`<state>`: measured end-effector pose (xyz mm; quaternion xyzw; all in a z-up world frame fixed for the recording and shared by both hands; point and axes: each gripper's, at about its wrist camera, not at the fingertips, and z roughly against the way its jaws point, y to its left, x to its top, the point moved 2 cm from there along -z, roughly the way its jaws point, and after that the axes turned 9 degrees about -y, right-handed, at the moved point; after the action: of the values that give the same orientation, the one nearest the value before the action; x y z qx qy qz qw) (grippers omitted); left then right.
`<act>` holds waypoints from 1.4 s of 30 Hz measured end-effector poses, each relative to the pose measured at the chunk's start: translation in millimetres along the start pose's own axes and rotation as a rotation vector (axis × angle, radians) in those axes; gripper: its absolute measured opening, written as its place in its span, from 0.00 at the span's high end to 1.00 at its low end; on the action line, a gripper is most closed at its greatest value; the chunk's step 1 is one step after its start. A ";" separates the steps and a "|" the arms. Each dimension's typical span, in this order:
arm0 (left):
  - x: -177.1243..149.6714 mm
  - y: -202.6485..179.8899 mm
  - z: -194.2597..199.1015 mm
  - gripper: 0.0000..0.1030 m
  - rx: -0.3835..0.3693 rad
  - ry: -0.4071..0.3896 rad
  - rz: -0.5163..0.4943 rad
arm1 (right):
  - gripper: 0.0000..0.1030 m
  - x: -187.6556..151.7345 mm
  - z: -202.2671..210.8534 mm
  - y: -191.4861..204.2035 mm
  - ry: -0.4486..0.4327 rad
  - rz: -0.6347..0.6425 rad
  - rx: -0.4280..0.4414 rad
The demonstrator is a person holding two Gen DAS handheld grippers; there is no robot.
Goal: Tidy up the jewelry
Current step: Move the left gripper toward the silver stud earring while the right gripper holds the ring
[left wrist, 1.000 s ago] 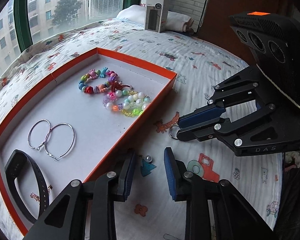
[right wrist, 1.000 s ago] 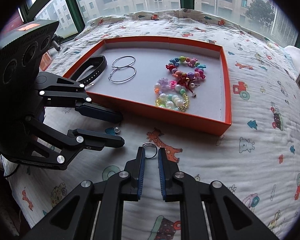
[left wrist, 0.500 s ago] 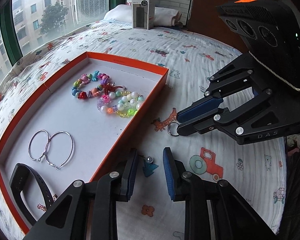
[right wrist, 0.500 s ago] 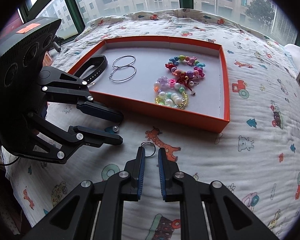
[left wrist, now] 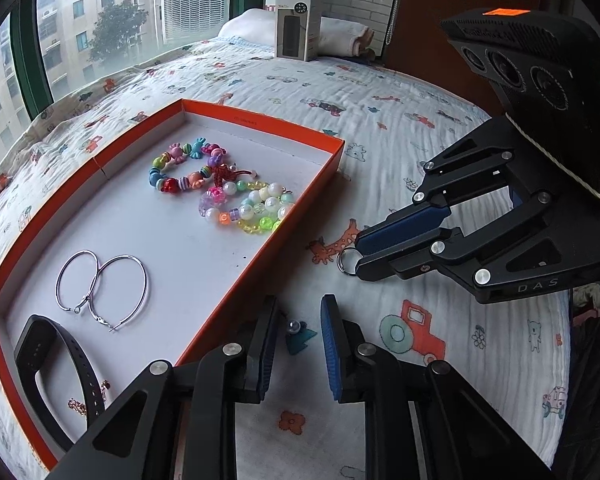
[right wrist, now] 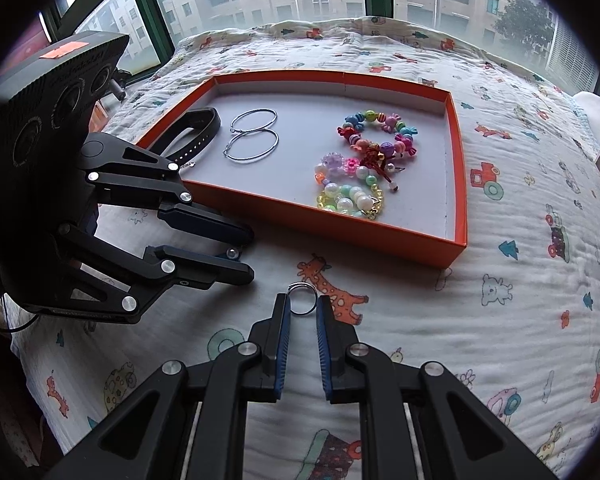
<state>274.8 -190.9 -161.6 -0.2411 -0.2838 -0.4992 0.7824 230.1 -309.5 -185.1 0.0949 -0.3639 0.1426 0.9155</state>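
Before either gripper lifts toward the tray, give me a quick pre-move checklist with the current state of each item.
1. Right gripper shut on the silver ring: ok, ring pinched between the tips.
2. Left gripper straddles the small silver bead stud: ok, stud sits between the fingers.
3. Left grip secured: not ok, jaws closing, pads not yet touching the stud.
4. Ring clear of the quilt: cannot tell.
5. Free floor in the orange tray for both pieces: ok, bare space beside the hoop earrings and beaded bracelets.
6. Grippers apart from each other: ok, gap visible.
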 end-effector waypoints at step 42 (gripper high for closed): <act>-10.0 -10.2 13.4 0.77 0.032 -0.001 0.120 | 0.81 -2.0 1.1 0.8 0.004 -0.011 -0.030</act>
<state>259.3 -179.6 -157.8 -0.2454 -0.2772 -0.4468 0.8144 227.7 -309.4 -185.6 0.0830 -0.3638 0.1325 0.9183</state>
